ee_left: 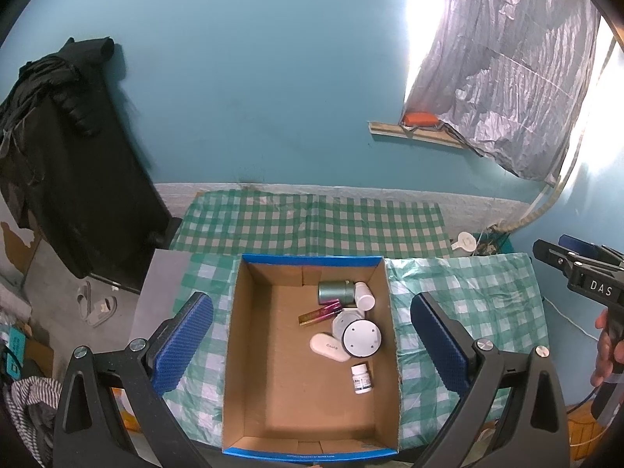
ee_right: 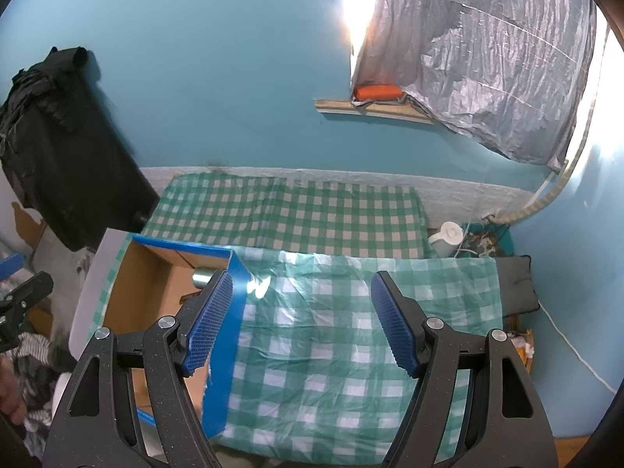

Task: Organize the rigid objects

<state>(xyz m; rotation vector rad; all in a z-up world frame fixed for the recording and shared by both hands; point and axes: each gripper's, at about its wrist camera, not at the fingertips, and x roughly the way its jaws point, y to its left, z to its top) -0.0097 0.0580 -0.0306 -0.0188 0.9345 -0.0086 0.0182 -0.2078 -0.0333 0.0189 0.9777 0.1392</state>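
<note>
Matt cardboard box (ee_left: 249,351), glossy checked plastic cloth (ee_left: 468,312), metallic tin (ee_left: 334,292).

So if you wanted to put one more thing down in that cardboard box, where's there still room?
The cardboard box has bare floor along its left wall and across the near end, below the small pill bottle. The far right is crowded: green tin, white bottle, round white lid. The checked cloth right of the box also lies bare.

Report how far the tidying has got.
Done: the cardboard box already holds a green tin, white bottles, a round white lid and more. In hand: nothing; left gripper and right gripper are open. Left: no loose items visible on the checked cloth.
</note>
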